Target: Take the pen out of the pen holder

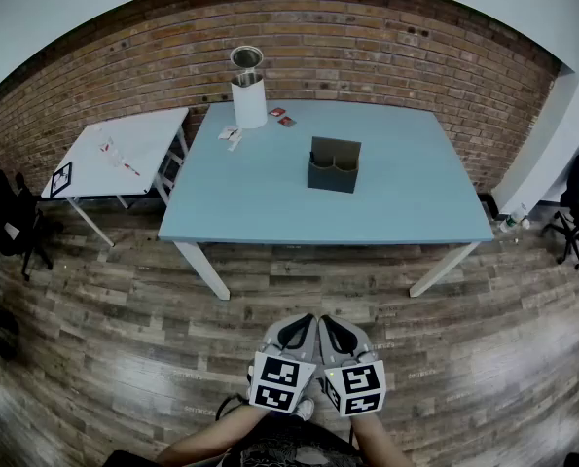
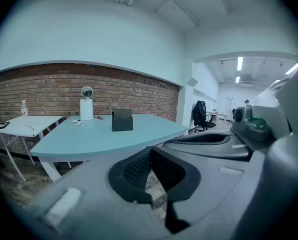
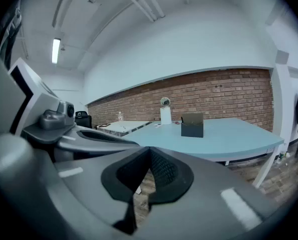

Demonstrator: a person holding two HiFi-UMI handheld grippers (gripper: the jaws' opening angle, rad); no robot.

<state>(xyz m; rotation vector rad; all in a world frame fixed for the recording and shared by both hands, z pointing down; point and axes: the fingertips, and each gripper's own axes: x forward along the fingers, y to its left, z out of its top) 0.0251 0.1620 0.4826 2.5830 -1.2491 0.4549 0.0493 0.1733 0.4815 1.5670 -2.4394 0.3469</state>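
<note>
The pen holder (image 1: 334, 164) is a dark, box-shaped container with a taller back panel and two round openings in its top. It stands upright on the light blue table (image 1: 270, 183), slightly right of the tabletop's centre, in the upper middle of the head view. It appears small, left of centre, in the left gripper view (image 2: 122, 120) and right of centre in the right gripper view (image 3: 192, 125). Its contents cannot be made out.

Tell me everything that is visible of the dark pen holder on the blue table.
The pen holder is a dark, matte box, plastic by its look, with a taller back wall and two round openings on top. It stands upright near the middle of the light blue table, touching only the tabletop. No pen shows above it.
</note>
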